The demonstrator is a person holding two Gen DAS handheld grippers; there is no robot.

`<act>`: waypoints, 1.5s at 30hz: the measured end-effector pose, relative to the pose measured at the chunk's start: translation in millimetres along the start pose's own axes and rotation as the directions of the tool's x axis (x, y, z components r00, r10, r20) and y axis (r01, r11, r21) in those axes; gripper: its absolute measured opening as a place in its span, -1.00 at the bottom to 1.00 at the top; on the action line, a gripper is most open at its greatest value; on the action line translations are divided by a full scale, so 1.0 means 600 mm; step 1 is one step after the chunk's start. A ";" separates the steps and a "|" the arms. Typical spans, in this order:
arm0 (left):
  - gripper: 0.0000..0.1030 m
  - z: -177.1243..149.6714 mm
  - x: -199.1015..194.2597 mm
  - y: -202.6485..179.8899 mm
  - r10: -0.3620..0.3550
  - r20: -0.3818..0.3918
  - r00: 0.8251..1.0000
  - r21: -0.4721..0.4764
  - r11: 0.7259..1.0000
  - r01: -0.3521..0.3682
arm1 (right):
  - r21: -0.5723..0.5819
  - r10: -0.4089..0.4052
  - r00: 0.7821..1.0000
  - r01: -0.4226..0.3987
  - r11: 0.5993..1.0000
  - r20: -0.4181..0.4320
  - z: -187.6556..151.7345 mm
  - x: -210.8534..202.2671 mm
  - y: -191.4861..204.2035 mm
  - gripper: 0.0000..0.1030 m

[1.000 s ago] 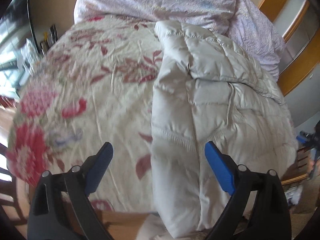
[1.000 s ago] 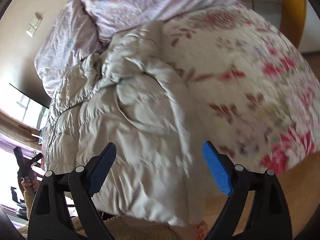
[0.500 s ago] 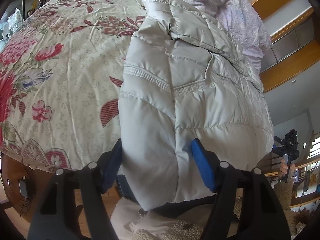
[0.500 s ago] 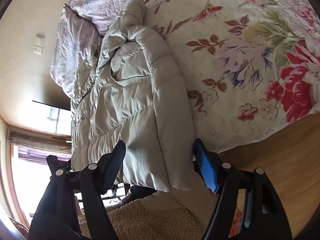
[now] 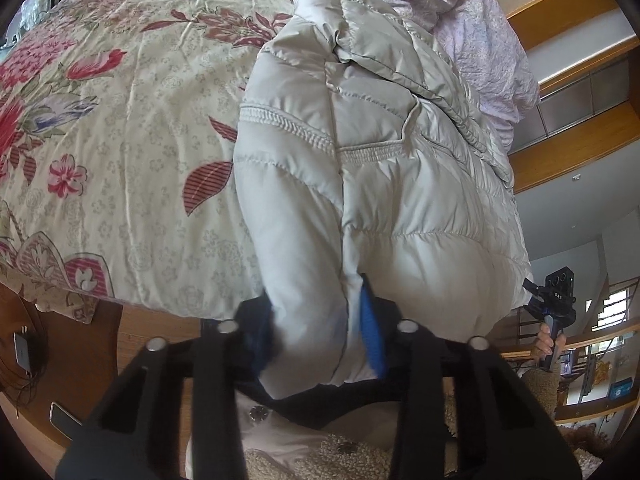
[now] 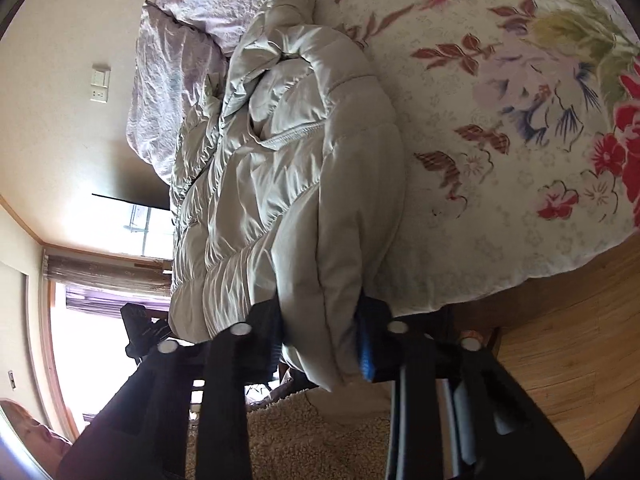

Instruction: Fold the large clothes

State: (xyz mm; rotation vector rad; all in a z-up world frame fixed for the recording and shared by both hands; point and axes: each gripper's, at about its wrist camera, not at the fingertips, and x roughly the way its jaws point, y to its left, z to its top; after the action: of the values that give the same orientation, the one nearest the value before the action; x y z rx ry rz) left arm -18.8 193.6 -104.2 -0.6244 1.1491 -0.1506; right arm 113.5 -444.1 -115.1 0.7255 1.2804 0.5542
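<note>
The left gripper [image 5: 320, 332], black-framed with blue pads, points steeply downward, its jaws closing on a puffy fold of cloth that fills the gap between them, the pads already sunk into it. The right gripper [image 6: 320, 336], of the same build, tilts downward as well; its jaws are closing too, with cloth bunched between the blue pads. In the left wrist view, a hand [image 5: 550, 344] grips a black handle at the far right edge.

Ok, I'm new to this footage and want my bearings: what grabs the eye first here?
The puffy cream quilted jacket, lying along one side of the bed with its near end hanging over the foot. Both grippers are closing on that end, left gripper and right gripper, each with jacket between its blue pads. Beside it spreads the red-flowered bedspread.
</note>
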 end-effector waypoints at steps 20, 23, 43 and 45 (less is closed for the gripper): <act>-0.69 0.111 -0.111 -0.122 0.114 0.365 0.924 0.125 0.978 -0.169 | -0.252 -0.132 0.911 0.243 0.937 0.390 0.082 -0.051 0.200 -0.71; -0.69 0.142 -0.116 -0.136 0.135 0.395 0.909 0.128 0.971 -0.200 | -0.261 -0.148 0.887 0.283 0.923 0.438 0.103 -0.056 0.224 -0.71; -0.69 0.329 -0.095 -0.187 0.192 0.479 0.857 0.100 0.958 -0.270 | -0.228 -0.272 0.768 0.473 0.851 0.580 0.242 -0.013 0.315 -0.71; -0.69 0.358 -0.096 -0.200 0.201 0.512 0.835 0.093 0.954 -0.286 | -0.223 -0.265 0.740 0.488 0.844 0.618 0.262 -0.013 0.332 -0.71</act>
State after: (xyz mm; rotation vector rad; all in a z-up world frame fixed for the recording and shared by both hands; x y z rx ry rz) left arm 170.8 201.8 62.4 -0.3308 0.6922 0.1320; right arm 270.2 -345.2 58.5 0.2464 0.6917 0.1936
